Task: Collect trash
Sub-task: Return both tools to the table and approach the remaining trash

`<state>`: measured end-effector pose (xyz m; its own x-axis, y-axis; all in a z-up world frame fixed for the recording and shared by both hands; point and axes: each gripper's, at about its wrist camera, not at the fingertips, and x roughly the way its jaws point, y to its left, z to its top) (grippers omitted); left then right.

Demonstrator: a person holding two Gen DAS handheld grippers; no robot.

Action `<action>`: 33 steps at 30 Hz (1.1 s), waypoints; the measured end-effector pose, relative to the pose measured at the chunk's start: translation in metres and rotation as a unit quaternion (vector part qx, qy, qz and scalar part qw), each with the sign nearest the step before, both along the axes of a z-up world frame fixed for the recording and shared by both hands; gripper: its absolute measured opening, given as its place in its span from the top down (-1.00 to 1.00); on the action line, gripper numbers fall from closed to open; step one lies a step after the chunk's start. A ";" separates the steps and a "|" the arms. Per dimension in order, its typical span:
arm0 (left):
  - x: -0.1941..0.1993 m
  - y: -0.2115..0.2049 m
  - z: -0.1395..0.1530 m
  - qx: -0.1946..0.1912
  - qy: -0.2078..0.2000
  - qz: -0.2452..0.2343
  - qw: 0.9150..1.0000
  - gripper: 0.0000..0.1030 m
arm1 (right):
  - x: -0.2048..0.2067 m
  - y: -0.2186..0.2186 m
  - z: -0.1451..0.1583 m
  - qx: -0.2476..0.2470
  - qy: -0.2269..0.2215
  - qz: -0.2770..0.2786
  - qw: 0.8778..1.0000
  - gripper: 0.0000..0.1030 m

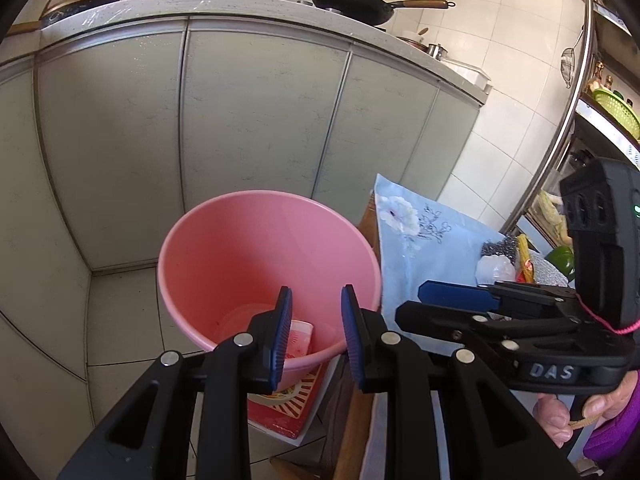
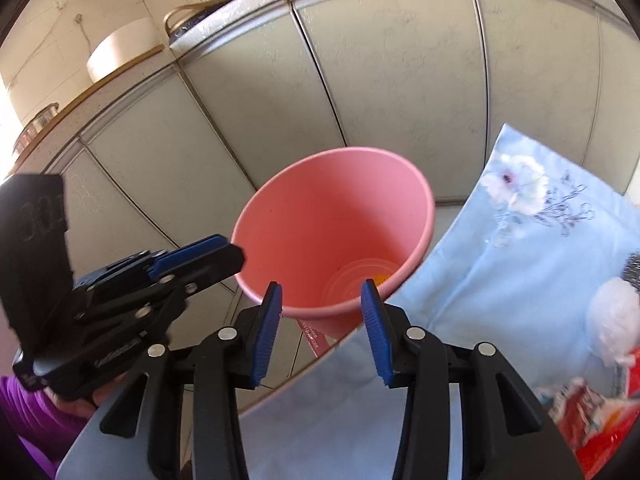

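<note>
Left wrist view
Left gripper: blue-padded fingers spread moderately wide, nothing between them; it hangs over the near rim of the bin.
Bin: a pink plastic round waste bin stands on the tiled floor in front of grey cabinet doors, just beside the desk's edge.
Bin contents: a pale pink-printed paper cup or carton lies at the bottom near the front wall.
Right gripper: seen side-on to the right, over the desk; I cannot tell its opening from here.
Desk: covered with a light blue floral cloth.
Trash left: a white crumpled wad, a dark sparkly scrap and a red-yellow wrapper cluster on the cloth, right of both grippers.

Right wrist view
Right gripper: fingers apart, wide, empty; it points at the bin from above the desk edge.
Bin: straight ahead and below; something orange shows at its bottom.
Left gripper: to the left, beside the bin rim.
Trash: the white wad and a red crinkled wrapper lie to the right and nearer the camera.

Key relation: the remaining trash sits to the right of the right gripper, opposite the bin, so the right hand looks nearer and better placed to fetch it.
</note>
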<state>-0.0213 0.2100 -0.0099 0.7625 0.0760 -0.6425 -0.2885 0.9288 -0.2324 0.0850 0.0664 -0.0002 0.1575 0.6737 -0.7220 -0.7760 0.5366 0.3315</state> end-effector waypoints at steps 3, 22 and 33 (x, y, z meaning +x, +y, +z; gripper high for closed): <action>0.001 -0.005 0.001 -0.013 -0.003 -0.009 1.000 0.53 | -0.008 -0.016 0.006 0.015 -0.003 -0.009 1.000 0.18; 0.019 -0.097 0.012 -0.005 0.001 -0.132 0.991 0.52 | -0.043 -0.179 0.028 -0.029 -0.112 -0.211 0.971 0.19; 0.062 -0.156 0.001 0.003 0.039 -0.215 0.976 0.52 | -0.045 -0.268 0.006 -0.042 -0.110 -0.305 0.945 0.19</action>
